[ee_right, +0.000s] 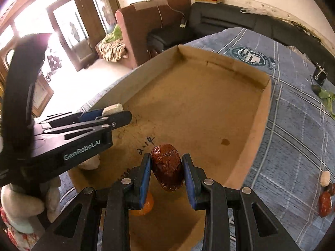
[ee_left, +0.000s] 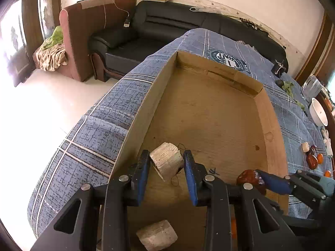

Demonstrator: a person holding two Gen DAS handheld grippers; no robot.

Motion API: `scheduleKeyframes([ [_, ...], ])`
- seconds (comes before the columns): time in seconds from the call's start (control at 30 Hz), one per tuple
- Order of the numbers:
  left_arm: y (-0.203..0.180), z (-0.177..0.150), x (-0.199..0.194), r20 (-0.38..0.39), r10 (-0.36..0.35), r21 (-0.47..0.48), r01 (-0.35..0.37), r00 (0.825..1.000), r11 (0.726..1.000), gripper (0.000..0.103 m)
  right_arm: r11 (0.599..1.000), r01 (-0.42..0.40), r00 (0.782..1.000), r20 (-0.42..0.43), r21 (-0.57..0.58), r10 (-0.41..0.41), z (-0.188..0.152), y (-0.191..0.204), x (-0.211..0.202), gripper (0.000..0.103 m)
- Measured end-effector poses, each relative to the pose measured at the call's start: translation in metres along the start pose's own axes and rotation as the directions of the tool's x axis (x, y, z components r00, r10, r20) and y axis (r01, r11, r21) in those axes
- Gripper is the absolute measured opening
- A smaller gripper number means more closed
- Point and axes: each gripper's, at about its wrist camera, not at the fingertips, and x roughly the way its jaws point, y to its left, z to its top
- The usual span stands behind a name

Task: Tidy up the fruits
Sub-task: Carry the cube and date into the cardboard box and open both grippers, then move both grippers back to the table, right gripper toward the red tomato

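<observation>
A shallow cardboard tray (ee_left: 272, 125) (ee_right: 251, 142) lies on a blue checked cloth. My left gripper (ee_left: 166, 160) is shut on a pale cream chunk of fruit (ee_left: 166, 163) held over the tray's near left part. A second pale chunk (ee_left: 157, 235) lies below it. My right gripper (ee_right: 166, 163) is shut on a wrapped dark red date (ee_right: 167, 167) over the tray's near edge; it also shows in the left wrist view (ee_left: 249, 178). An orange fruit (ee_right: 144, 206) lies in the tray under the right gripper's left finger.
More fruits lie on the cloth at the right: red dates (ee_right: 324, 202) (ee_left: 312, 161), a pale piece (ee_right: 325, 177), orange ones (ee_left: 319, 158). A white bowl (ee_left: 319, 112) stands at far right. Green leaves (ee_right: 326, 98) and a black clip (ee_right: 319, 75) lie beyond. Sofas stand behind the table.
</observation>
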Motion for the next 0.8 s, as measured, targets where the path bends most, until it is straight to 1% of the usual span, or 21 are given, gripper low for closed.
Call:
scheduleKeyframes([
  [0.1,0.001,-0.001,-0.005,0.007,-0.003,-0.004,0.003,1.000,1.000,0.033,1.000,0.006,1.000,-0.003,0.001,-0.006,0.001,0.000,0.005,0.034],
  [0.2,0.003,-0.004,-0.014,0.026,-0.006,-0.008,0.006,1.000,1.000,0.042,1.000,0.001,1.000,-0.003,0.014,-0.001,0.003,-0.001,0.008,0.034],
  [0.3,0.003,-0.005,-0.027,0.053,-0.007,-0.016,0.008,0.999,1.000,0.046,1.000,-0.008,1.000,0.001,0.020,0.008,0.003,-0.001,0.007,0.034],
  [0.37,0.003,-0.007,-0.040,0.077,-0.007,-0.020,0.008,0.997,1.000,0.051,0.999,-0.016,1.000,0.003,0.029,0.015,0.002,0.000,0.003,0.035],
  [0.43,0.001,-0.009,-0.053,0.108,-0.001,-0.020,0.003,0.994,1.000,0.055,0.999,-0.025,1.000,0.018,0.041,0.024,0.000,-0.002,-0.004,0.044],
  [0.47,0.000,-0.011,-0.061,0.128,0.004,-0.019,-0.002,0.992,1.000,0.055,0.998,-0.028,0.999,0.033,0.049,0.027,0.000,-0.004,-0.011,0.046],
  [0.63,-0.016,-0.021,-0.095,0.213,0.012,-0.011,-0.009,0.977,1.000,0.068,0.995,-0.026,0.992,0.124,0.093,0.014,-0.014,-0.015,-0.049,0.067],
  [0.77,-0.038,-0.030,-0.112,0.253,0.011,0.006,-0.014,0.967,1.000,0.075,0.991,0.005,0.982,0.187,0.134,-0.030,-0.037,-0.030,-0.081,0.072],
  [0.8,-0.045,-0.031,-0.114,0.258,0.007,0.015,-0.011,0.966,1.000,0.077,0.989,0.023,0.977,0.205,0.143,-0.052,-0.044,-0.034,-0.090,0.075],
])
